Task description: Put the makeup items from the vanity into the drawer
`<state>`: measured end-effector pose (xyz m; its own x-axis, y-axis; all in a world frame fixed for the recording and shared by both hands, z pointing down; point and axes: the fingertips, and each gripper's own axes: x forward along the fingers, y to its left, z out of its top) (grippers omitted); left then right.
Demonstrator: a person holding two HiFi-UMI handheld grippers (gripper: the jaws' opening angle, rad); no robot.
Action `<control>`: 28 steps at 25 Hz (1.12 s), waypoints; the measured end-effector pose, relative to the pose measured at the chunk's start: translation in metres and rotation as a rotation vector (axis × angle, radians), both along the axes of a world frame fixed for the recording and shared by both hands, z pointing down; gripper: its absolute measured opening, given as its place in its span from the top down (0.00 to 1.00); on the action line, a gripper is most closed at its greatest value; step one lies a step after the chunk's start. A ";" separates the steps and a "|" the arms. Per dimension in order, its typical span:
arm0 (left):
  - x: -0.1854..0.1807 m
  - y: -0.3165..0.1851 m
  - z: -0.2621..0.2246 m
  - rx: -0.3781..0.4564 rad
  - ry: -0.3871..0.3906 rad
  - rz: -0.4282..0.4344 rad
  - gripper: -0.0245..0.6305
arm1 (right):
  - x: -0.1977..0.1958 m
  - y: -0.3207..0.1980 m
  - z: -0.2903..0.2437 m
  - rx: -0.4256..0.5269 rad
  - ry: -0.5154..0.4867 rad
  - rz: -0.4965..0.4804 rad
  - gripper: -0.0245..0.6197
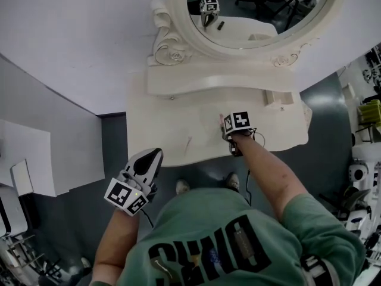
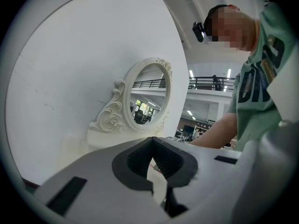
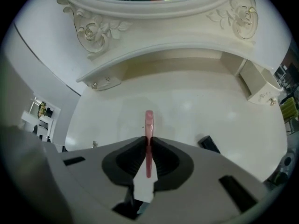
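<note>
Closest to the head camera, the person's green shirt (image 1: 226, 237) is filling the lower frame. Off the front-left edge of the white vanity (image 1: 172, 121), the left gripper (image 1: 152, 158) is hanging over the dark floor, its jaws resting together with nothing between them. Over the vanity top's right half, the right gripper (image 3: 148, 155) is pinching a slim pink makeup stick (image 3: 148, 125), whose tip is pointing toward the oval mirror (image 1: 256, 5). Just beside it, a small black item (image 3: 209, 143) is lying on the top.
</note>
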<state>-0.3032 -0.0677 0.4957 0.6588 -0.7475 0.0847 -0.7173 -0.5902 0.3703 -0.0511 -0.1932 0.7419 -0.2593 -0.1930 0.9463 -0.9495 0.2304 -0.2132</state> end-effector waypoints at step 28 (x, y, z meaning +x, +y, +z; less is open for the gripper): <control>0.187 -0.026 -0.124 0.158 0.070 -0.025 0.95 | 0.247 0.018 -0.365 0.789 -0.682 -0.099 0.88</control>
<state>-0.1160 -0.0939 0.3721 0.6402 -0.7640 -0.0806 -0.7080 -0.6275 0.3240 0.1961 -0.1754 0.3771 -0.7392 -0.6405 0.2082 -0.6535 0.6073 -0.4518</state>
